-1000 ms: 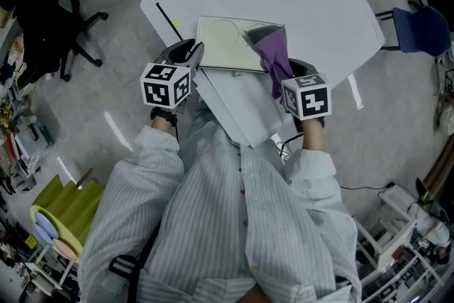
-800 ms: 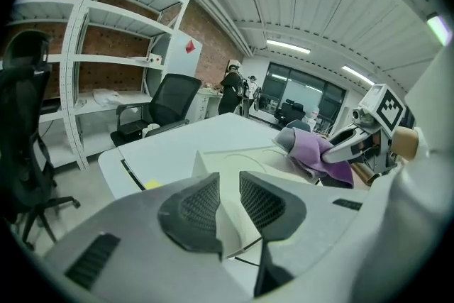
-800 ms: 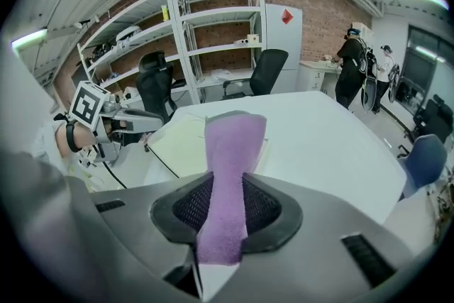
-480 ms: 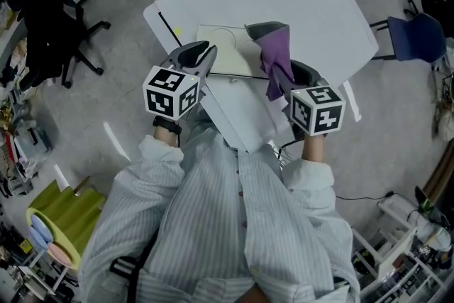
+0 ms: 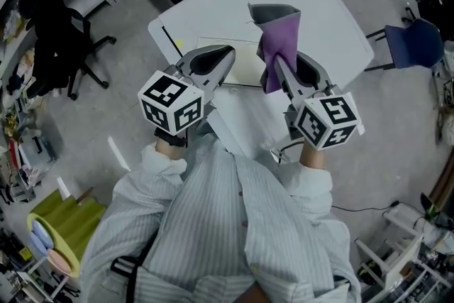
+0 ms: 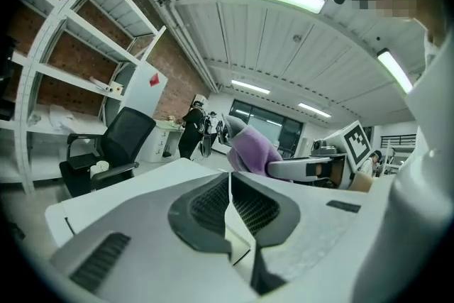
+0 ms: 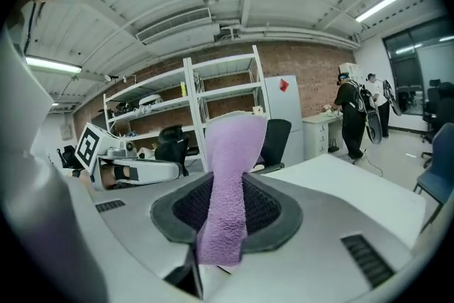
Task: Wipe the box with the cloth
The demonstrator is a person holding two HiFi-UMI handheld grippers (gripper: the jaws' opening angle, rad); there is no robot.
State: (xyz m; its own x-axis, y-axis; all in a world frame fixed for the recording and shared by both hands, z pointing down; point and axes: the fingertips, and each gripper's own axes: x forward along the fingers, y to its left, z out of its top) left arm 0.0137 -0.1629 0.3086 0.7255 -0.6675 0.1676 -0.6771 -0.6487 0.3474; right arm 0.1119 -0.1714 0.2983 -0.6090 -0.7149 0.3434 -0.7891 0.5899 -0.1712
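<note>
Head view: both tools up above white table (image 5: 319, 3). R tool (image 5: 280, 71) clamped on purple cloth (image 5: 280, 46); cloth sticks out past tips, clear of box. Flat cream box (image 5: 245, 66) lies on table betw tools, twd near edge. Left gripper view: L tool (image 6: 228, 184) jaws pressed together, nothing betw them. Black chair (image 5: 64, 32) on floor, far left.
</note>
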